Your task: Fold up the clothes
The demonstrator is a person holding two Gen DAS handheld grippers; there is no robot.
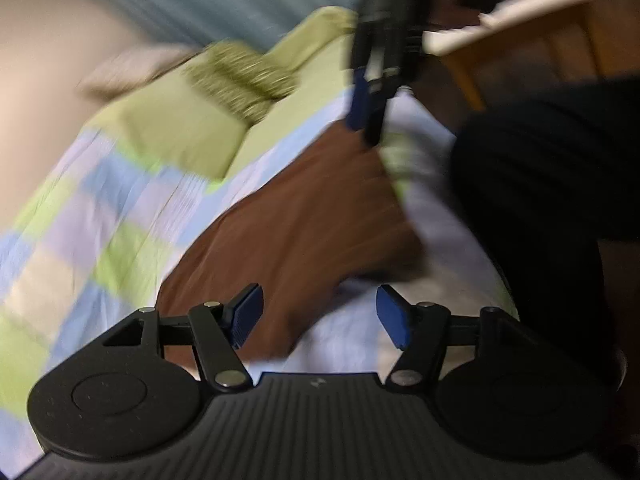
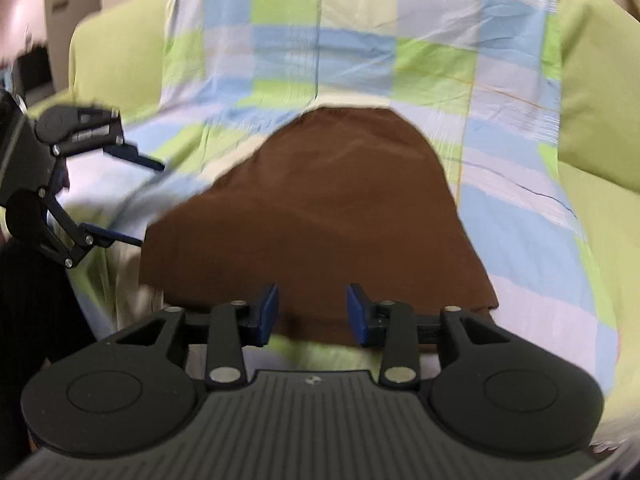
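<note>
A brown garment (image 2: 320, 208) lies folded on a bed sheet (image 2: 360, 40) checked in blue, green and lilac; it also shows in the left wrist view as the brown garment (image 1: 296, 216). My right gripper (image 2: 312, 314) hangs over its near edge, jaws apart, with the cloth beneath them and nothing pinched. My left gripper (image 2: 146, 204) stands at the garment's left side, over the sheet, jaws apart and empty. In its own view the left gripper (image 1: 320, 316) is above the garment's near corner, and the right gripper (image 1: 366, 128) shows edge-on at the garment's far side. Both views are blurred.
Green pillows (image 2: 592, 80) flank the sheet, and one pillow (image 1: 180, 136) lies beyond the garment in the left wrist view. A white and wooden piece of furniture (image 1: 512, 12) stands past the bed's edge. A person's dark clothing (image 1: 540, 168) fills the right side.
</note>
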